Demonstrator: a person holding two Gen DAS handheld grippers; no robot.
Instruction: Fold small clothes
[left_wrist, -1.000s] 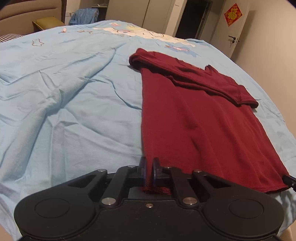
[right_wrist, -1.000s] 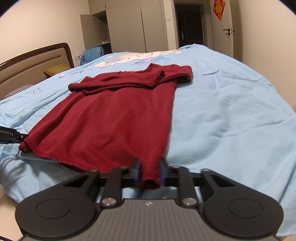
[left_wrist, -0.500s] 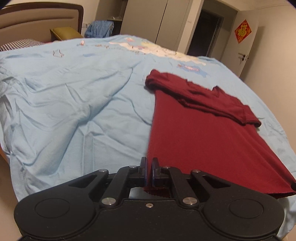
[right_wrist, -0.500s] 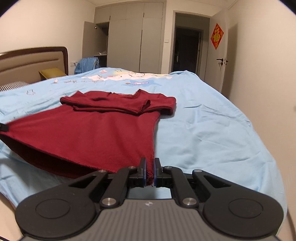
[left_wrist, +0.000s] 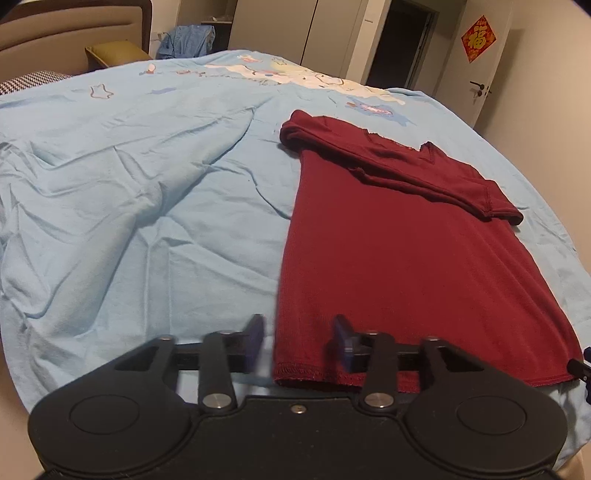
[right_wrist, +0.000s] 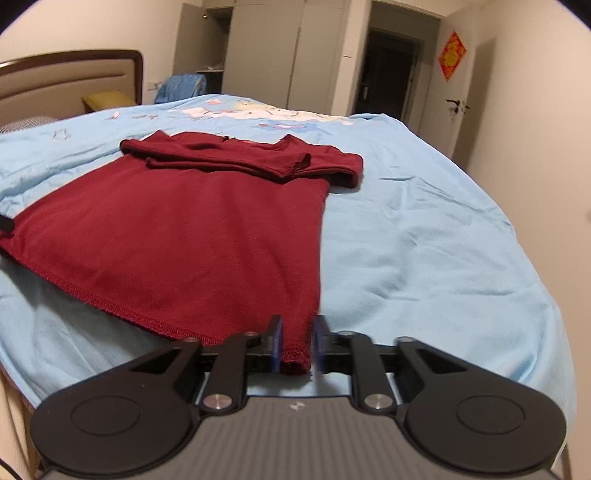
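Lying flat on a light blue bedsheet (left_wrist: 155, 206), a dark red T-shirt (left_wrist: 402, 258) has both sleeves folded across its chest at the far end and its hem at the near edge of the bed, where two handheld grippers sit at its two hem corners. Seen from the left wrist camera, the left gripper (left_wrist: 298, 341) has its jaws spread wide around the hem's left corner, the cloth slack between them and apparently touching neither pad. Seen from the right wrist camera, the right gripper (right_wrist: 297, 345) is only partly open, its blue pads close on either side of the right corner; whether they touch the fabric cannot be told. The chief risk, judging from this, is a lopsided fold: if one side catches cloth while the other comes away, the hem may drag askew and the tucked sleeves (right_wrist: 236, 158) may slip out. The hem also lies at the sheet's near edge and could slide off it. Creases ridge the sheet to the left of the garment, though nothing lies on the shirt itself. Farther off are a padded headboard (right_wrist: 70, 79), a yellow pillow (right_wrist: 105, 101), a heap of blue clothing (right_wrist: 181, 86), pale wardrobe doors (right_wrist: 291, 51), and a door bearing a red paper ornament (right_wrist: 452, 55), all well apart from the work.
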